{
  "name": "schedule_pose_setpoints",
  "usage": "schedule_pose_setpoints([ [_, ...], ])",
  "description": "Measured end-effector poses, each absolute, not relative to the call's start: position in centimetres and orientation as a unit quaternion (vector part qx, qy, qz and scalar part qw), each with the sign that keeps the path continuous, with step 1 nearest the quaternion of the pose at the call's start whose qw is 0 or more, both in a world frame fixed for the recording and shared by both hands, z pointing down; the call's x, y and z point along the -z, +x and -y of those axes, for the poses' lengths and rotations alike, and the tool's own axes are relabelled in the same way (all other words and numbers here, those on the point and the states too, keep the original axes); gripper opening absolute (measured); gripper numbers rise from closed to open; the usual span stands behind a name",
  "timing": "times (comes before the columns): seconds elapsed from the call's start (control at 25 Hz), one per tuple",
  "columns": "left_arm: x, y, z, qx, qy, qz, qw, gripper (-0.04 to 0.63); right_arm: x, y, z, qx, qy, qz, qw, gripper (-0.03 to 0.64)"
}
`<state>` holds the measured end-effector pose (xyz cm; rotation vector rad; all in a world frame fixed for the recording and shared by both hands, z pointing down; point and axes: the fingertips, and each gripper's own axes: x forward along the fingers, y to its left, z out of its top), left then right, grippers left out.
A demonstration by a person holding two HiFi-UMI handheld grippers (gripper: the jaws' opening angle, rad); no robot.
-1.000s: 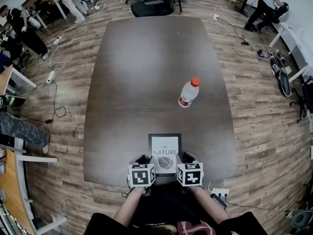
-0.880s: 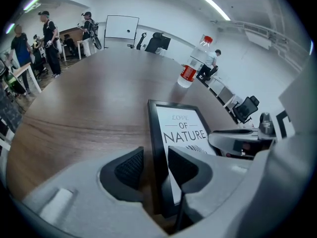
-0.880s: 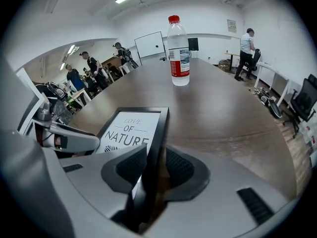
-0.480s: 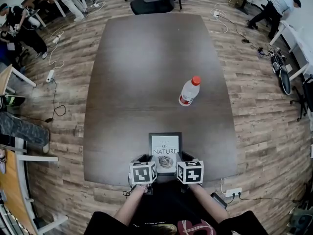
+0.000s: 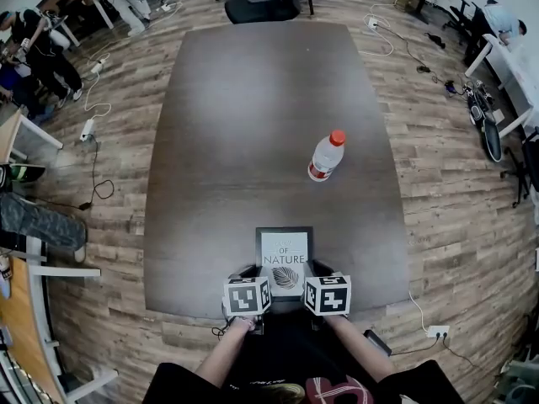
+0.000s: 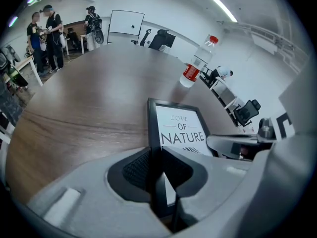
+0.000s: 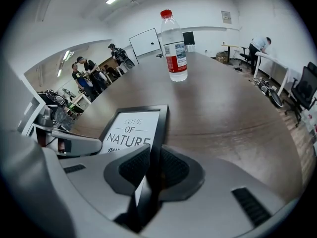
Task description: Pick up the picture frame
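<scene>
While its jaws close, left gripper (image 6: 157,155) straddles the left side bar of the picture frame (image 5: 285,252), with the pads against both faces of that bar near the frame's near corner. The frame lies flat, print up, at the near edge of the table (image 5: 253,124), between the two grippers. Over the frame's right side bar sits right gripper (image 7: 155,155), jaws also closing, pads pinching the bar. A water bottle (image 5: 325,156) stands farther up the table, right of the frame, well apart.
</scene>
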<state>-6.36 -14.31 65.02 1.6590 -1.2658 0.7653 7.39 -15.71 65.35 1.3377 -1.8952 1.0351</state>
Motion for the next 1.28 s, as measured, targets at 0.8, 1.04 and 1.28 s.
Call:
schedule_pose_setpoints([
  [0.8, -64.1, -5.8, 14.5, -0.31, 0.68, 0.515, 0.419, 0.074, -64.7, 7.9, 15.8, -0.382, 0.518, 0.709, 0.289, 0.074],
  [1.04, -63.6, -5.9, 14.7, -0.308, 0.684, 0.517, 0.413, 0.075, -64.3, 7.8, 15.9, -0.38, 0.518, 0.711, 0.286, 0.075],
  [1.28, -62.9, -6.0, 15.0, -0.297, 0.69, 0.522, 0.404, 0.075, -63.2, 7.7, 16.4, -0.353, 0.523, 0.723, 0.281, 0.077],
])
